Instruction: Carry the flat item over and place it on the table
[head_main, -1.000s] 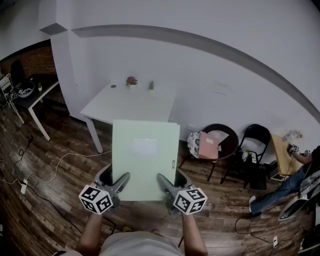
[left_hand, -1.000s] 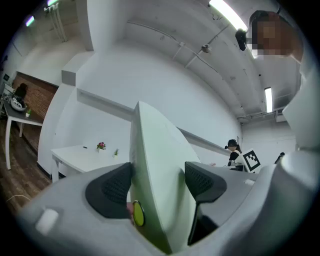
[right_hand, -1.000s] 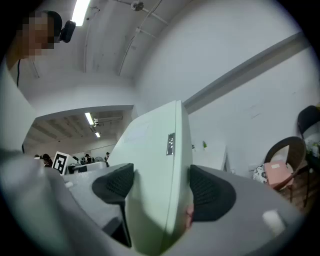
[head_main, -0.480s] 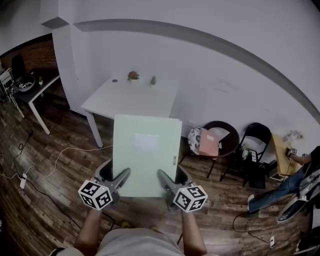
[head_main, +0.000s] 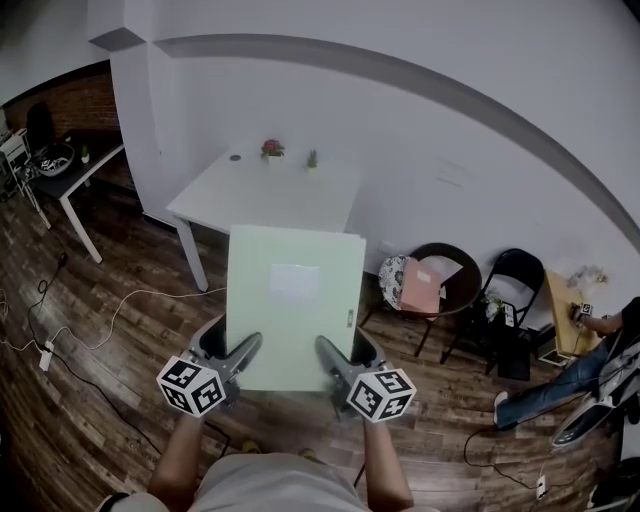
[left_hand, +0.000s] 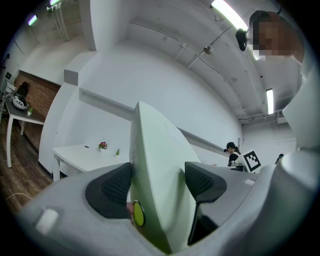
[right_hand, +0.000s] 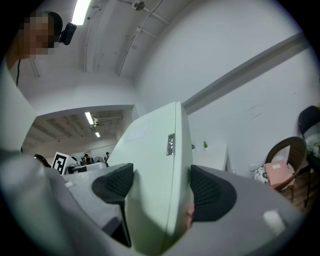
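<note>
Scene: Seen from the head camera, a person stands on a dark wood floor, facing a white table (head_main: 262, 203) set against a white wall.
Task item: A pale green flat folder (head_main: 293, 300) is carried in the air in front of the person, well above the floor. Its face is turned upward and its far edge points at the table.
Left gripper: The left gripper (head_main: 231, 347) has its jaws clamped on the folder's near edge towards the left corner, one pad on each face.
Right gripper: The right gripper (head_main: 344, 348) has its jaws closed on the same near edge towards the right corner, again a pad on each face.
On the table: Two small potted plants (head_main: 271, 149) stand at the back, and the rest of the top looks bare.
Nearby: Two dark chairs (head_main: 442, 283) stand to the right of the table, and cables trail over the floor at left.
Step in hand: This looks like the carry, with the folder not yet over the tabletop.
Next move: Probably bring the folder over the bare tabletop, keep it level between both grips, lower it flat, and then open both sets of jaws.
Change over the last second: The grip looks the same. The table sits slightly higher in view, and the folder's far edge now just overlaps the table's near edge.
</note>
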